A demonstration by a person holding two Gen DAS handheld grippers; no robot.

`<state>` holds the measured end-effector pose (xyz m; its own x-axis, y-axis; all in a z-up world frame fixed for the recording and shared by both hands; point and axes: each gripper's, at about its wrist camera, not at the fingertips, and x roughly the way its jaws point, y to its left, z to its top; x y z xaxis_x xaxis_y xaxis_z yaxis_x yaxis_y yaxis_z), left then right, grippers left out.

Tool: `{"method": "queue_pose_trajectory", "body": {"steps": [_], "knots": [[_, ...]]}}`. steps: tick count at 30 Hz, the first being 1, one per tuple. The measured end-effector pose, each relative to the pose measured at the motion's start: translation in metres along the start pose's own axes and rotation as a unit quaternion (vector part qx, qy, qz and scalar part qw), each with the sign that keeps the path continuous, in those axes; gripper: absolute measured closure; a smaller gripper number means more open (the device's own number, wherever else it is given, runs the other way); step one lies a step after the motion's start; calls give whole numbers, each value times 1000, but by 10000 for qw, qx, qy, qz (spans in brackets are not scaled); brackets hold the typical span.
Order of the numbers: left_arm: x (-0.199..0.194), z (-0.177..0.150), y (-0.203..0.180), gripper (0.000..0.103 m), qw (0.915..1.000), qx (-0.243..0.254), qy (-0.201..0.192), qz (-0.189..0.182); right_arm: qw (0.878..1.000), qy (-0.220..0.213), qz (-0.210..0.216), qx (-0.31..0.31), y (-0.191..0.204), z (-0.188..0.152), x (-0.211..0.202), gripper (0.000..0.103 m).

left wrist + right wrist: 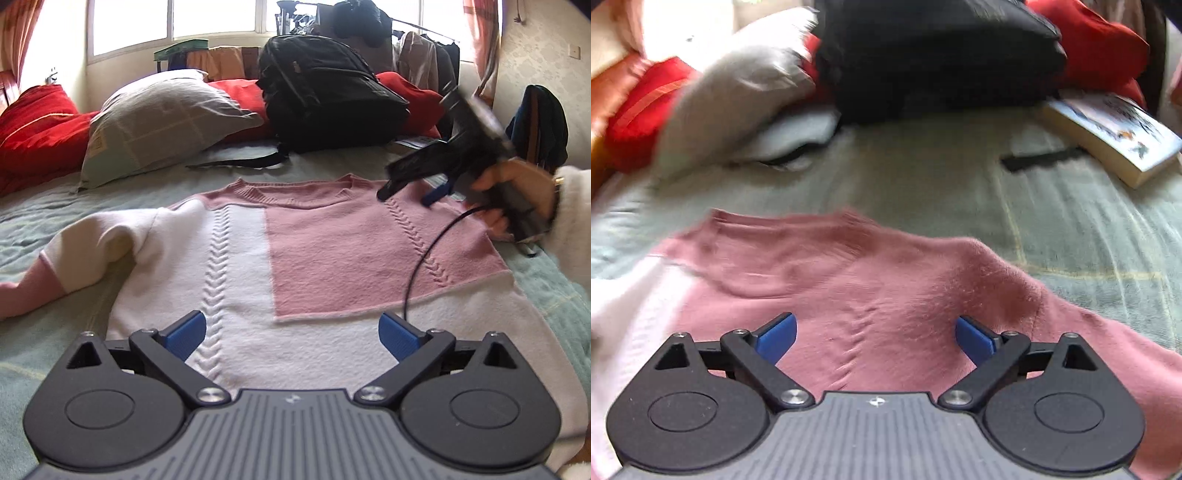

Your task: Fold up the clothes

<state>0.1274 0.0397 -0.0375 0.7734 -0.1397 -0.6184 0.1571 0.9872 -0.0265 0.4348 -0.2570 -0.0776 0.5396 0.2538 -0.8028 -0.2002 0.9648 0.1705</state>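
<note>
A pink and white knitted sweater point(314, 258) lies flat, front up, on the bed, with its neckline at the far side. Its left sleeve point(74, 254) is spread out to the side. My left gripper point(291, 332) hovers open over the lower white part, nothing between its blue pads. My right gripper point(406, 195), held by a hand in a white sleeve, hangs over the pink right shoulder. In the right wrist view that gripper point(875, 336) stands wide open above the pink knit point(886, 288), holding nothing.
A black backpack point(325, 92), a grey pillow point(159, 122) and red bedding point(37, 125) line the far side of the green bed cover point(55, 221). A book point(1115, 136) lies at the far right. A black cable point(417, 269) dangles from the right gripper across the sweater.
</note>
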Motion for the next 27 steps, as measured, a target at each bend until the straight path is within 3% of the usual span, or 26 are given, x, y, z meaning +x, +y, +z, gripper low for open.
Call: {"method": "queue_pose_trajectory", "body": {"steps": [6, 10, 13, 16, 20, 23, 25, 27], "knots": [[-2, 1, 17, 3, 9999, -73, -76, 75, 9986, -44, -525, -82, 10, 26, 34, 0], [-3, 4, 25, 3, 9998, -110, -175, 29, 9982, 142, -553, 190, 6, 40, 35, 0], [-5, 4, 29, 3, 9997, -94, -234, 50, 9983, 74, -560, 161, 18, 39, 12, 0], [-6, 5, 35, 3, 9995, -101, -269, 96, 9997, 223, -116, -74, 42, 31, 0, 0], [-7, 11, 40, 3, 9996, 68, -264, 63, 9974, 518, -90, -492, 74, 18, 18, 0], [-10, 17, 45, 3, 9993, 244, -259, 124, 9954, 486, -459, -681, 82, 20, 50, 0], [-14, 21, 48, 3, 9990, 277, -295, 201, 9967, 214, -477, -628, 79, 29, 62, 0], [-18, 24, 51, 3, 9987, 283, -338, 253, 9972, 224, -406, -587, 75, 38, 62, 0]]}}
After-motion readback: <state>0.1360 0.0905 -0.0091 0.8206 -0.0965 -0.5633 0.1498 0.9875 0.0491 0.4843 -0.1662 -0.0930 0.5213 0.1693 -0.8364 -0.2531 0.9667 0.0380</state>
